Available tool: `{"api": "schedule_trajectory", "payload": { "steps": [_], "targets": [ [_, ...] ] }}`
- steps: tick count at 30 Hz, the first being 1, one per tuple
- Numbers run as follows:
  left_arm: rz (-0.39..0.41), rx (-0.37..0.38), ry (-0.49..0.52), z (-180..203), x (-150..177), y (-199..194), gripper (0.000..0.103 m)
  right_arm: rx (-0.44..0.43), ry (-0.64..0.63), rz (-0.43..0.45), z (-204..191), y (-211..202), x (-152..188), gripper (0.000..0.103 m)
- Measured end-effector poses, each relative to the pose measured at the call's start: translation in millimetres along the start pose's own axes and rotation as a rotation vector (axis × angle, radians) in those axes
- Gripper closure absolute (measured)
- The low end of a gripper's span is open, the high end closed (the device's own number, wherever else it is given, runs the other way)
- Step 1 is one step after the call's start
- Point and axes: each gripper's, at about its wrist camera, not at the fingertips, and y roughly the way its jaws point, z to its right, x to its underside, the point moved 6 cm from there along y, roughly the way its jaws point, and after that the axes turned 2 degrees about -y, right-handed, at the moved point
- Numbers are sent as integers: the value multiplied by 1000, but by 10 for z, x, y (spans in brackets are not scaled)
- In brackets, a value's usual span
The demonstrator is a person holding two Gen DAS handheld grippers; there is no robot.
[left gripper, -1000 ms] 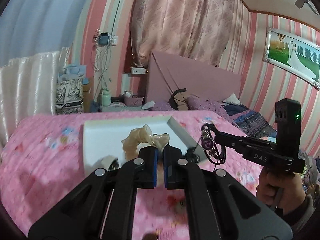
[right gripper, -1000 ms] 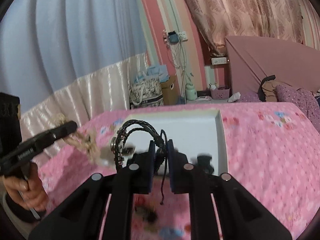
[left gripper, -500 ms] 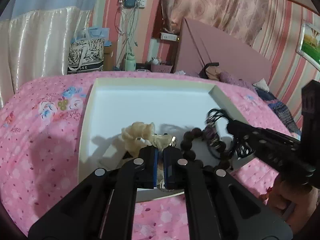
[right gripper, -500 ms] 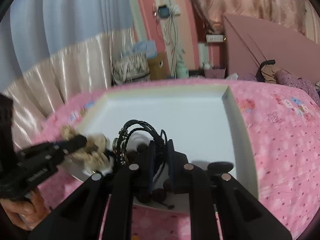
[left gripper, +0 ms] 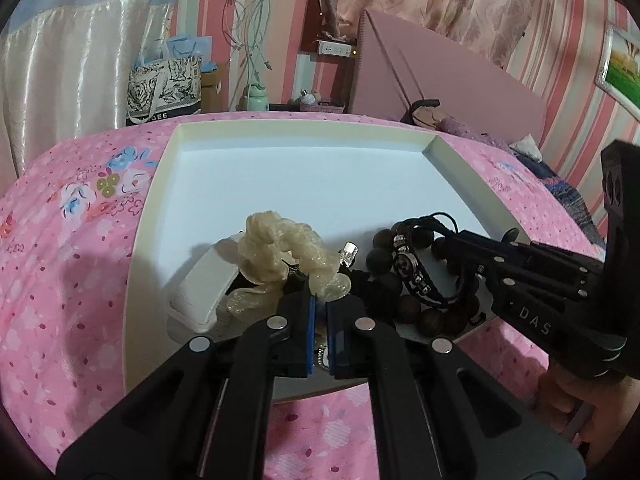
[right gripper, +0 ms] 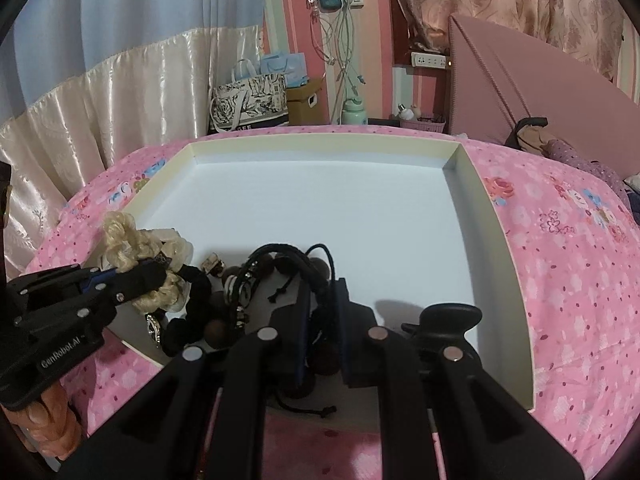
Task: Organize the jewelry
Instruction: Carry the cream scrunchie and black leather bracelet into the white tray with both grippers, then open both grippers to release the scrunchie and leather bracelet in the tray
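**Two grippers set jewelry into white tray on pink bedspread**

The left gripper (left gripper: 319,312), its blue-padded jaws nearly closed, pinches a frilly cream-yellow fabric scrunchie (left gripper: 280,258) low over the near edge of the shallow white cardboard tray (right gripper: 486,208). The right gripper (right gripper: 321,312), jaws drawn close together, clamps a black braided cord bracelet (right gripper: 280,256) with metal beads and a round charm, its loops resting on a dark brown wooden bead bracelet (left gripper: 404,304) lying at the tray's near edge. Just beside the scrunchie sit a white curved plastic piece (left gripper: 202,288) and a small silver clasp (left gripper: 349,251). A black hair claw clip (right gripper: 450,316) lies near the tray's near right corner. The tray rests on a pink floral bedspread (left gripper: 72,240).
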Motion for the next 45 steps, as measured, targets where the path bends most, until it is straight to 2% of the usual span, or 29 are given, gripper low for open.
{"api": "schedule_trajectory", "payload": {
  "steps": [14,17,22,24,25,31,44,45],
  "targets": [
    [-1,-4,6,46,1,42,99,19,-4,17,-17,-66,-2,87],
    [4,-8,6,37,9,27,97,10,-4,32,-26,-100,-11,77],
    [7,-12,10,38,15,25,96,16,-9,40,-27,-121,-26,75],
    [9,-12,8,38,18,23,96,23,-5,45,-18,-134,-31,64],
    [9,-10,7,35,22,24,96,27,-2,50,-8,-144,-33,62],
    [11,-11,4,29,24,28,96,40,-3,56,15,-160,-38,59],
    [55,-21,48,96,1,-55,74,60,-11,65,9,-166,-41,50],
    [64,-27,54,103,-3,-71,69,61,-12,66,3,-163,-40,50]
  ]
}}
